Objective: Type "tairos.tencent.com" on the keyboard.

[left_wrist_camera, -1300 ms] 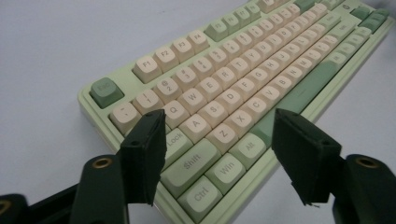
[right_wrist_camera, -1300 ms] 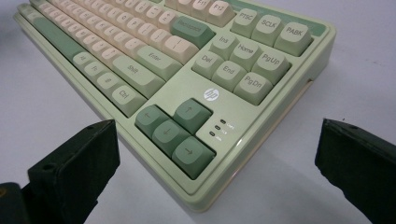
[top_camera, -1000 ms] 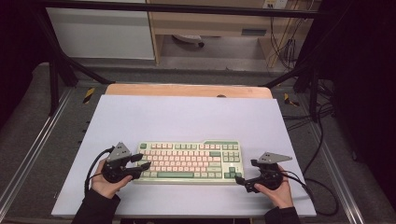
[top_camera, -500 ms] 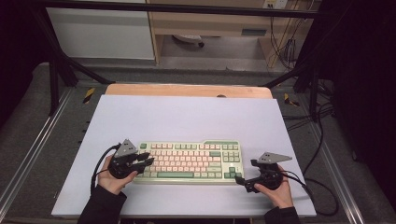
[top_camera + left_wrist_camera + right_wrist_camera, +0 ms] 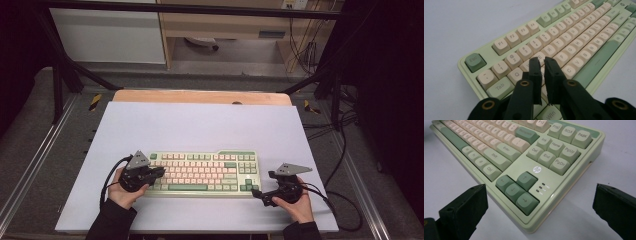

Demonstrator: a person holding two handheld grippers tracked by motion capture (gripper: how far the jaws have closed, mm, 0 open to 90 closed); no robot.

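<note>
A pale green keyboard (image 5: pixel 205 172) with cream and green keys lies near the front of the white table top (image 5: pixel 200 125). A hand holds my left gripper (image 5: pixel 161 171) over the keyboard's left end. In the left gripper view the keyboard (image 5: pixel 579 37) stretches away, and my left gripper (image 5: pixel 542 61) hovers above the keys beside Q. Its jaws have just been closing and stand a thin slit apart with nothing between them. My right gripper (image 5: pixel 257 192) sits at the keyboard's front right corner. In the right gripper view it (image 5: pixel 540 188) is open wide, its jaws either side of the arrow-key corner of the keyboard (image 5: pixel 506 150).
The white table top has bare room behind and beside the keyboard. A wooden strip (image 5: pixel 200 96) runs along its far edge. Black frame bars (image 5: pixel 60 75) and cables (image 5: pixel 345 150) flank the table, and each gripper trails a cable.
The left gripper has shifted slightly right and up onto the keyboard's left end, and its jaws have narrowed. The right hand and gripper have stayed put.
</note>
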